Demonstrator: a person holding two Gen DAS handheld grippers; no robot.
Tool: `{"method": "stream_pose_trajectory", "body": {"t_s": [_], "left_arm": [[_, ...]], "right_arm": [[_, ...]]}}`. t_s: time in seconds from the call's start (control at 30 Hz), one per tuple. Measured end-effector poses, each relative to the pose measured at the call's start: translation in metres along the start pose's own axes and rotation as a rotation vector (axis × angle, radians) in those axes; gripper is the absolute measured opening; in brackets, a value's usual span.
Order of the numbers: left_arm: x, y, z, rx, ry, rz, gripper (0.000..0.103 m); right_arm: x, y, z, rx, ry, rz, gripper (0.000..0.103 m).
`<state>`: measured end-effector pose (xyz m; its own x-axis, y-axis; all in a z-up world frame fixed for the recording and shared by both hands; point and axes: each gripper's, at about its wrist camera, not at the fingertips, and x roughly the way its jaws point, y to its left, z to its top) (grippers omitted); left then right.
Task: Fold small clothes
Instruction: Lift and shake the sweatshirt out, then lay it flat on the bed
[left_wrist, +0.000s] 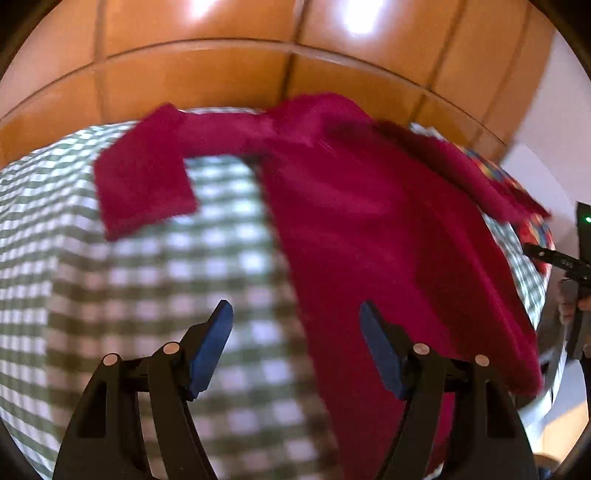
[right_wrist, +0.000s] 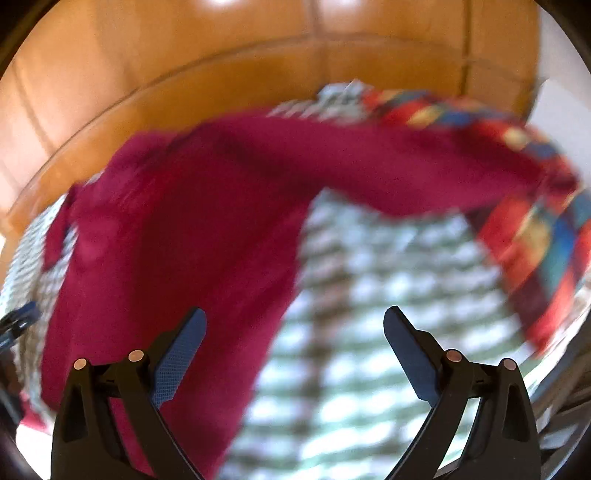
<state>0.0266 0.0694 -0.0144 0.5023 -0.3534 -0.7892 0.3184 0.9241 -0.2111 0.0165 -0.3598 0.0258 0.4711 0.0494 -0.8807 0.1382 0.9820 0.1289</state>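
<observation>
Both views were smeared by motion blur. The red garment (left_wrist: 362, 229) ran off the bottom edge of the left wrist view, its hem hidden behind a blue gripper finger (left_wrist: 380, 350). A multicoloured cloth (right_wrist: 532, 236) at the far right corner of the checked tablecloth (right_wrist: 369, 288) was too blurred to identify.

Below me spreads a green-and-white checked cloth (left_wrist: 155, 280) covering the surface; beyond its far edge rises a glossy orange-brown wooden panelled wall (left_wrist: 207, 74), split by dark seams; two bright light glares sit high on it; a pale wall (left_wrist: 550, 122) flanks the right.
</observation>
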Motion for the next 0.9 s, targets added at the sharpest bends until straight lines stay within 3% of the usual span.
{"method": "stream_pose_trajectory", "body": {"t_s": [0.13,0.2,0.27,0.33,0.4,0.43,0.53,0.7,0.9], "left_arm": [[0.005,-0.019,-0.02,0.001,0.029,-0.052,0.07],[0.008,-0.026,-0.027,0.009,0.039,-0.045,0.068],[0.013,-0.027,-0.033,0.001,0.048,-0.041,0.063],[0.016,-0.027,-0.036,-0.008,0.037,-0.039,0.052],[0.015,-0.026,-0.036,-0.024,0.036,-0.052,0.021],[0.014,-0.025,-0.036,-0.031,0.036,-0.061,0.014],[0.003,-0.021,-0.032,-0.041,0.004,-0.066,0.011],[-0.029,0.007,-0.027,-0.091,-0.062,-0.036,0.01],[-0.037,0.019,-0.048,-0.107,-0.023,-0.034,0.01]], "right_arm": [[0.014,0.027,-0.028,0.005,0.074,0.115,0.068],[0.02,0.039,-0.039,0.007,0.098,0.169,0.065],[0.022,0.048,-0.046,-0.009,0.097,0.166,0.064],[0.024,0.055,-0.05,-0.015,0.095,0.174,0.053],[0.022,0.059,-0.052,-0.014,0.098,0.198,0.04],[0.021,0.061,-0.051,-0.012,0.1,0.209,0.035],[0.016,0.063,-0.048,-0.044,0.096,0.216,0.028],[-0.002,0.064,-0.038,-0.065,0.046,0.24,0.026],[-0.013,0.057,-0.049,-0.113,0.067,0.257,0.025]]}}
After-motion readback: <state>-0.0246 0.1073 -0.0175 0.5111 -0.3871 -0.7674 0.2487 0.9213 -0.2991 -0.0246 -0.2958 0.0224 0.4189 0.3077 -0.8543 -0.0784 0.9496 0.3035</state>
